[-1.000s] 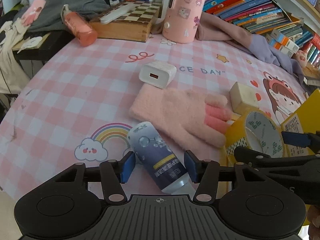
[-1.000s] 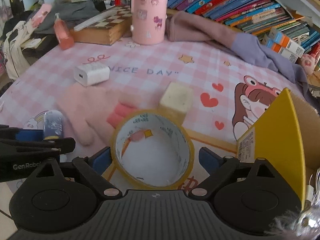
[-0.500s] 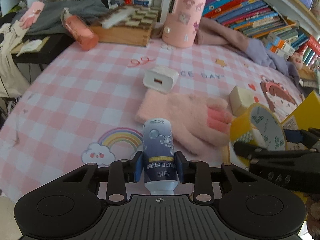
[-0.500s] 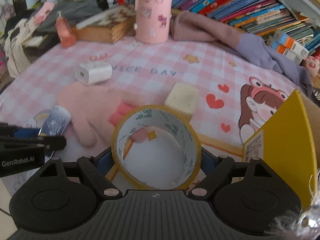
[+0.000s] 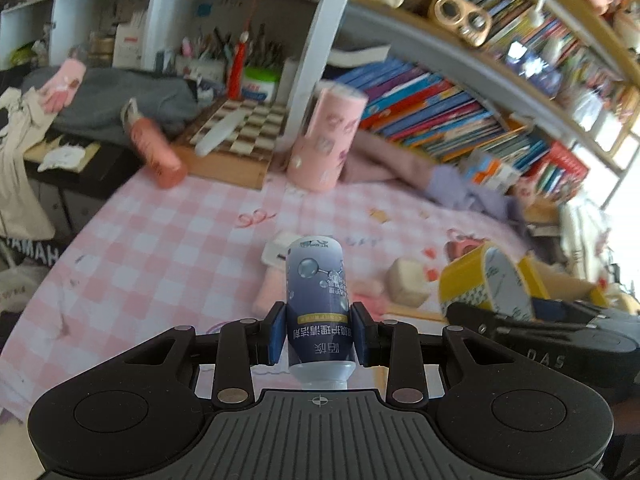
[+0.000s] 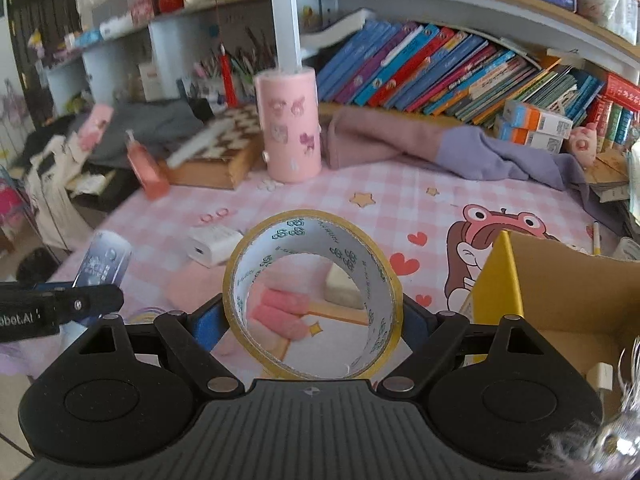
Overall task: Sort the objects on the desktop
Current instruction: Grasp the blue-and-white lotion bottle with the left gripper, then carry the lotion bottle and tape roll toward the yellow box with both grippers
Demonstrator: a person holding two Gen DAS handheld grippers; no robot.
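Left view motion-blurred; pink glove [image 6: 276, 308] mostly hidden behind tape roll [image 6: 312, 294]. Left gripper [image 5: 319, 334] clamped narrowly on blue tube [image 5: 318, 304], right gripper [image 6: 312, 320] wide around tape roll, both held above pink checked tablecloth [image 6: 400, 196]. Cardboard box [image 6: 560, 280] cut off at right; bookshelf [image 6: 440, 68] behind.

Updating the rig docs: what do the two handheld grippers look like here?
Both the left gripper and right gripper are matte black plastic: ribbed centre plate, round discs either side, silver pivot pins, blue finger pads. White lettering marks each one's side. No cables or sleeves visible.
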